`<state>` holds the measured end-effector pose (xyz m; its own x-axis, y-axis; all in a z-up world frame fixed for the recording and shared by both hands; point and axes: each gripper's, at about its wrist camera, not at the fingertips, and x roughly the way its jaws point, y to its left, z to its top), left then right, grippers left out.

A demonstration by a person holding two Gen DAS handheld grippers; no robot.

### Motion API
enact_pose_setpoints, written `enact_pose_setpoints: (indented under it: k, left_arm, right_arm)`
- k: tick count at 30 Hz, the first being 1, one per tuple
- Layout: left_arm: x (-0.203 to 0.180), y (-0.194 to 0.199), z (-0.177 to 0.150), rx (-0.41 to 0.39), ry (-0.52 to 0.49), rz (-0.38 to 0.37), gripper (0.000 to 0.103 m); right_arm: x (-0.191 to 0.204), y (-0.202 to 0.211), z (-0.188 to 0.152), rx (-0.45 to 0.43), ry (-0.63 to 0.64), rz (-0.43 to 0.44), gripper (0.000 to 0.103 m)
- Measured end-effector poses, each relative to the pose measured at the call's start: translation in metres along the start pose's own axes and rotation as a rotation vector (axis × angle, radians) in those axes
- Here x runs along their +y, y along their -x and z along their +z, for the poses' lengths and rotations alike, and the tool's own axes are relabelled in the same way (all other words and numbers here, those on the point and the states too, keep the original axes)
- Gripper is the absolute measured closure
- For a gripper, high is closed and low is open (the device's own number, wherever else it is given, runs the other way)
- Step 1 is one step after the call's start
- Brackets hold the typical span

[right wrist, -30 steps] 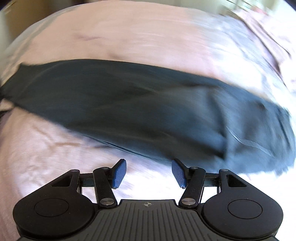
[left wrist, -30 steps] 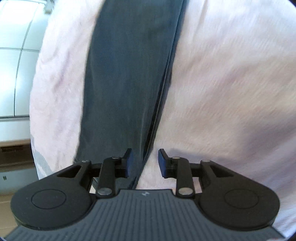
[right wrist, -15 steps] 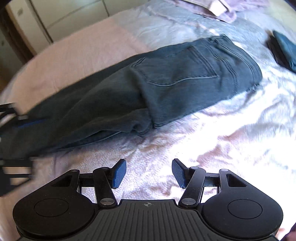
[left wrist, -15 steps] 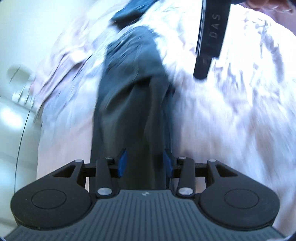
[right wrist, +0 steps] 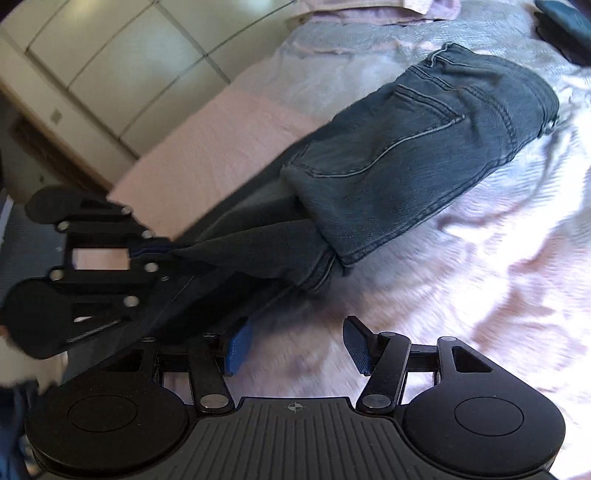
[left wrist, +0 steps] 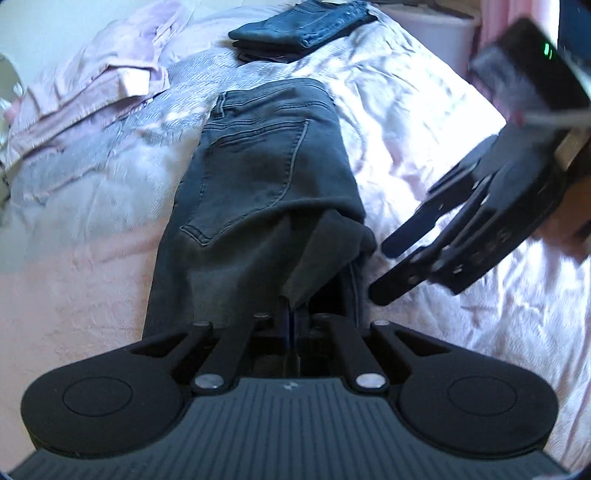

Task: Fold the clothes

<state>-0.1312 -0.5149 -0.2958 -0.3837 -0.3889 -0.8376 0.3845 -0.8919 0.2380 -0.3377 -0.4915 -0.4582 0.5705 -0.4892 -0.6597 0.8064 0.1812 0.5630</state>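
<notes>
Dark grey jeans (left wrist: pixel 266 155) lie lengthwise along the middle of the bed (left wrist: pixel 424 122), waistband toward the far end near a folded blue pair (left wrist: pixel 303 22) and a heap of pink laundry (left wrist: pixel 96 81) at the far left corner; back pocket up, the pair doubled leg on leg; left gripper (left wrist: pixel 291 321) has just clamped: a second ago its jaws stood apart over the flat leg, half a second ago they straddled the cloth, now the pads meet on a pinch of dark denim, which rises from the bed into the jaws as a small tent; from the right wrist view the same pinch shows at the left gripper's tips, the leg fabric drawn taut toward it; right gripper (right wrist: pixel 295 343) unchanged in spread, jaws wide, nothing between them, its left pad just beside the lower edge of the leg, over the pink cover at the near side; it has swung in close to the crotch fold since a second ago; judgement: grasp on the leg is secured, so the carry of the legs up toward the waistband can start; right side not yet gripping, risk of a skewed fold if the left pulls alone.
</notes>
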Motion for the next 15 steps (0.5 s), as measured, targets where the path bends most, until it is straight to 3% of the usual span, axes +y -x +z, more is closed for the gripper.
enact_pose_setpoints:
  k: [8,9,11,12,15]
  left_arm:
    - [-0.005,0.009,-0.003,-0.028,-0.035,-0.009,0.101]
    - [-0.009,0.007,-0.004,-0.028,-0.053,-0.009,0.1]
    - [-0.023,0.003,-0.008,-0.029,-0.121,-0.003,0.1]
    - [-0.032,0.001,-0.012,-0.025,-0.166,0.002,0.1]
    - [-0.055,-0.007,-0.024,-0.01,-0.273,0.028,0.101]
  right_arm:
    - [-0.009,-0.021,0.009,-0.139,-0.146,-0.016,0.046]
    - [-0.011,-0.017,0.009,-0.152,-0.166,-0.032,0.064]
    - [-0.009,-0.005,0.007,-0.14,-0.193,-0.06,0.078]
    - [-0.005,0.004,0.005,-0.134,-0.192,-0.078,0.091]
    - [0.013,0.031,-0.004,-0.139,-0.207,-0.112,0.098]
